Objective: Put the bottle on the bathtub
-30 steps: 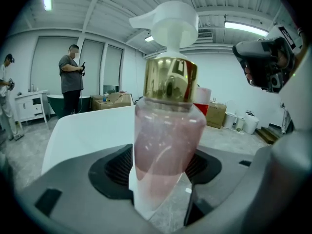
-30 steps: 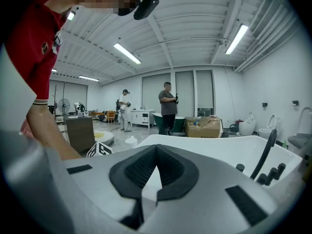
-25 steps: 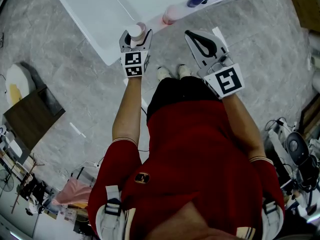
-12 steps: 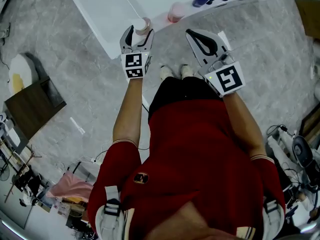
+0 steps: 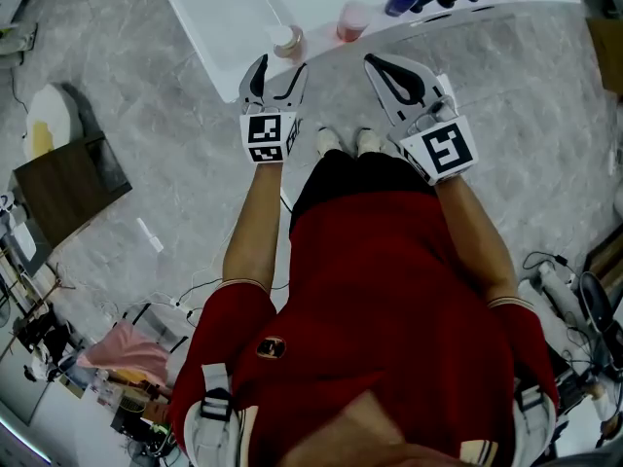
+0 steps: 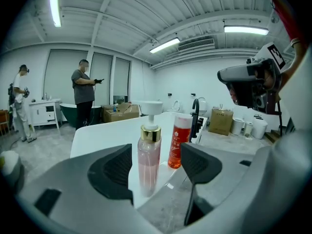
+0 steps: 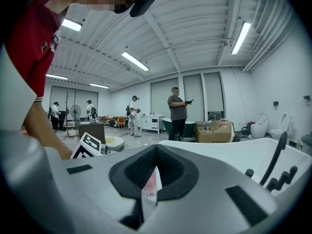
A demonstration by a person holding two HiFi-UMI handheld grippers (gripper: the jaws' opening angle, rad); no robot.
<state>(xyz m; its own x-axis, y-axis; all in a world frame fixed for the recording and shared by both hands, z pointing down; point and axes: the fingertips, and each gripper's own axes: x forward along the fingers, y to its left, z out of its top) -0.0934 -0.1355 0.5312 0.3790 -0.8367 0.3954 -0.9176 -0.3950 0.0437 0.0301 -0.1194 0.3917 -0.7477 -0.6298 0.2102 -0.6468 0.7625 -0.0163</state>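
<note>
The white bathtub (image 5: 219,37) rim now bears the pink bottle (image 6: 148,155), released since a second ago. The left gripper (image 5: 277,71), jaws apart, has backed just off it. An orange bottle (image 6: 179,141) stands beside. The right gripper (image 5: 382,68) is closed and empty.

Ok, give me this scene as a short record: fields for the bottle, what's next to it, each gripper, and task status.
pump bottle: pink, gold collar, upright on the bathtub rim
neighbour: red bottle, upright further along the same rim
left gripper: open, jaws apart, pump bottle just ahead of the tips, not touching
right gripper: shut, nothing between its jaws, beside the tub
task status: bottle appears placed
</note>
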